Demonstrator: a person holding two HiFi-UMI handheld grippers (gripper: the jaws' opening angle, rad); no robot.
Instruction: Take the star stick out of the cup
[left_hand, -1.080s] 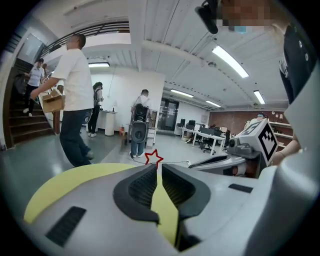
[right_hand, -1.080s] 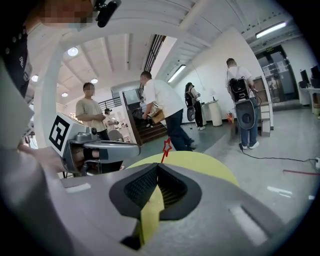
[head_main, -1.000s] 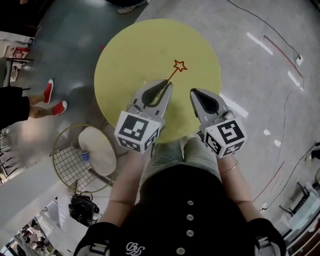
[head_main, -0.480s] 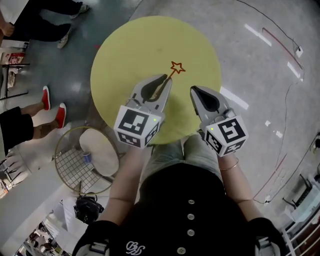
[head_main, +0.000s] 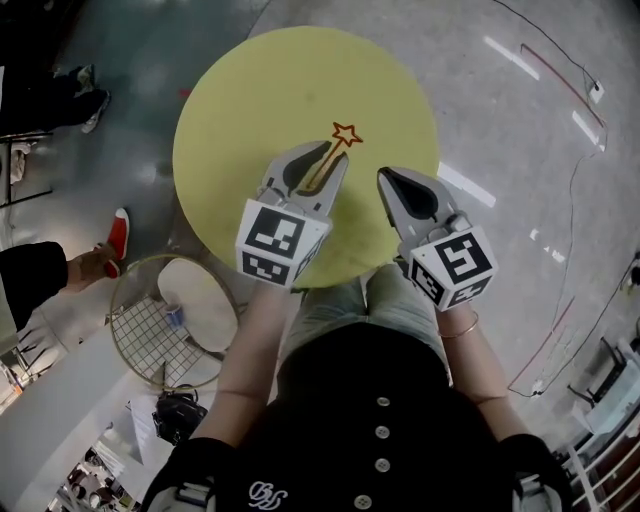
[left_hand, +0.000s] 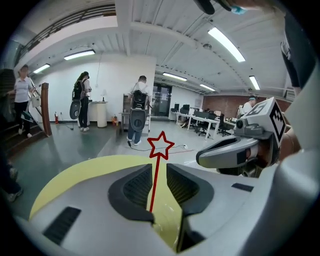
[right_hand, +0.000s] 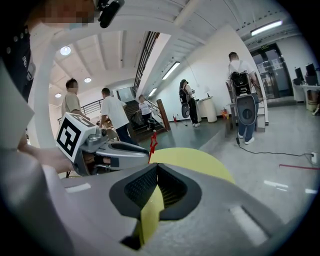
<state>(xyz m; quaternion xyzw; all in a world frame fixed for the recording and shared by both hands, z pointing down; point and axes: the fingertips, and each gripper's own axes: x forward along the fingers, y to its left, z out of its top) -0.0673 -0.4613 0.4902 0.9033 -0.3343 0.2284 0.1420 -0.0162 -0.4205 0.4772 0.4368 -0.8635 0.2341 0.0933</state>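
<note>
A thin red star stick pokes forward out of my left gripper, which is shut on its shaft. The stick hangs over the round yellow table. In the left gripper view the shaft runs up between the two pads to the outlined star. My right gripper hovers just to the right at the same height, shut with nothing in it. The right gripper view shows its own jaw tips closed, with the left gripper and the red star beside it. No cup shows in any view.
A round wire basket holding a white disc stands on the floor at the lower left. A bystander's red shoe is beside it. Cables trail over the floor on the right. Several people stand farther off in the hall.
Both grippers keep almost the same pose. The star has drifted slightly to the left over the table. The bystanders' feet at the left have shifted.
</note>
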